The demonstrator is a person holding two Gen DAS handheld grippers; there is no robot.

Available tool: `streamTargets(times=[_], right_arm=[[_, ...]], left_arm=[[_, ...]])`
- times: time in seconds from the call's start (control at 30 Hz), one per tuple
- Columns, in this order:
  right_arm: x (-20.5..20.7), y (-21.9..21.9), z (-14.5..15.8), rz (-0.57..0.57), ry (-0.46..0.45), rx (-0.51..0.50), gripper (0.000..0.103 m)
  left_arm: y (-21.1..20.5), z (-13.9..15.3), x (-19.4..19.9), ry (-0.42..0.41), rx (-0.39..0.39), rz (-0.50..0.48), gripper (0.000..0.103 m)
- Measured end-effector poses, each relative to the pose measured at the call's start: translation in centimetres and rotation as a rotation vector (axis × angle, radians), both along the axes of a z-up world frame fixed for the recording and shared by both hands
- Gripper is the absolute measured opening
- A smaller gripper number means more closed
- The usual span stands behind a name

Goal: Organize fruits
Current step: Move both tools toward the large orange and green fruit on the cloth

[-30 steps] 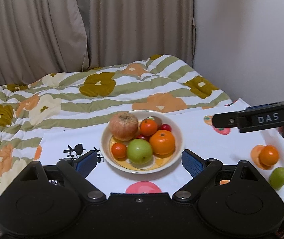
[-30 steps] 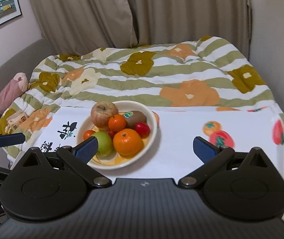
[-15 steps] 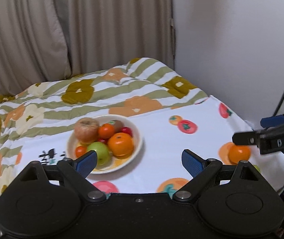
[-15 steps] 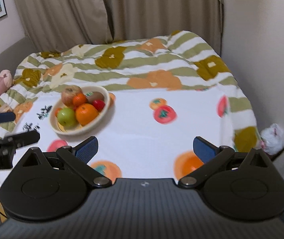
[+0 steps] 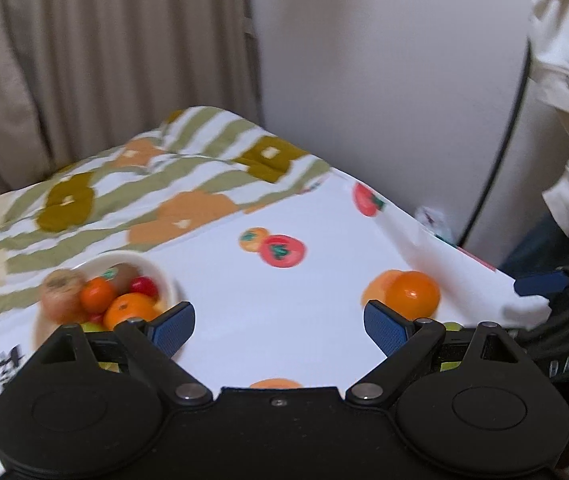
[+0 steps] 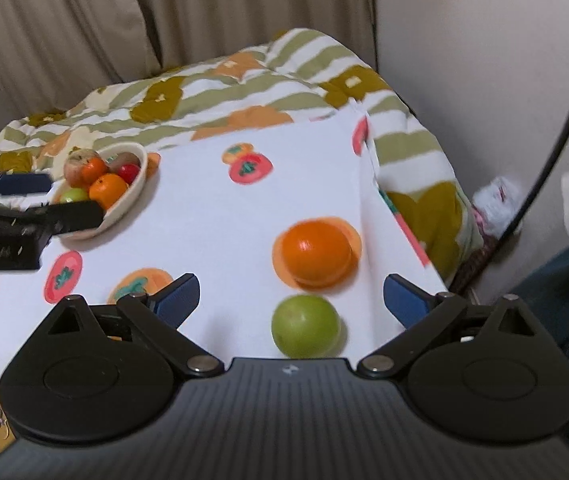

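Since a second before, both views had swung toward the cloth's right end: the bowl (image 6: 124, 200) had slid from centre frame to the left, and the loose fruits had come into the right wrist view. The left gripper (image 5: 280, 326) had its jaws wide apart with nothing between them, over bare white cloth (image 5: 244, 308). The right gripper (image 6: 292, 300) likewise stood open; the lime (image 6: 305, 326) lay on the cloth between its blue fingers (image 6: 178, 296), touching neither. The orange (image 6: 316, 252) sat just beyond the lime, on a printed orange disc, near the cloth's right edge. It looked smooth and glossy with a bright highlight; the lime was matte and pale green. The bowl, well apart from them, held an apple (image 6: 78, 162), oranges, a red fruit, a kiwi and a green fruit, slightly blurred.
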State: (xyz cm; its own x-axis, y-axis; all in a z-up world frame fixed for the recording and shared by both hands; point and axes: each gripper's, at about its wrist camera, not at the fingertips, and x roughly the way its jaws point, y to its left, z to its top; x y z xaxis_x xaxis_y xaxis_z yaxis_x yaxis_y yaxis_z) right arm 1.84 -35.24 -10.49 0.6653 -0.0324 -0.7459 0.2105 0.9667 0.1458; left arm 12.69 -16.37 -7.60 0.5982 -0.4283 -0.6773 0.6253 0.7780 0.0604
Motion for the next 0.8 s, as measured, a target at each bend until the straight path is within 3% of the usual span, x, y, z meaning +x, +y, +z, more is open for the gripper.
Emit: streamTargets(times=[0.3,0.47,0.8], right_arm=[[-0.2,0.0,-2.9,-0.124,0.052,0.039,0.103],[0.0,0.5,-4.0,-0.140,0.065,0.007,0.101],[1.0,1.0,-6.0,-0.139,0.090,0.010,0.078]], left_arm=[[-5.0,-2.5,2.6,0.066,0.014,-0.222,0.094],[-8.2,-4.1,3.5,0.093,0.026,-0.335,0.094],[-12.9,-7.1,3.8,0.115,0.071,-0.478,0.093]])
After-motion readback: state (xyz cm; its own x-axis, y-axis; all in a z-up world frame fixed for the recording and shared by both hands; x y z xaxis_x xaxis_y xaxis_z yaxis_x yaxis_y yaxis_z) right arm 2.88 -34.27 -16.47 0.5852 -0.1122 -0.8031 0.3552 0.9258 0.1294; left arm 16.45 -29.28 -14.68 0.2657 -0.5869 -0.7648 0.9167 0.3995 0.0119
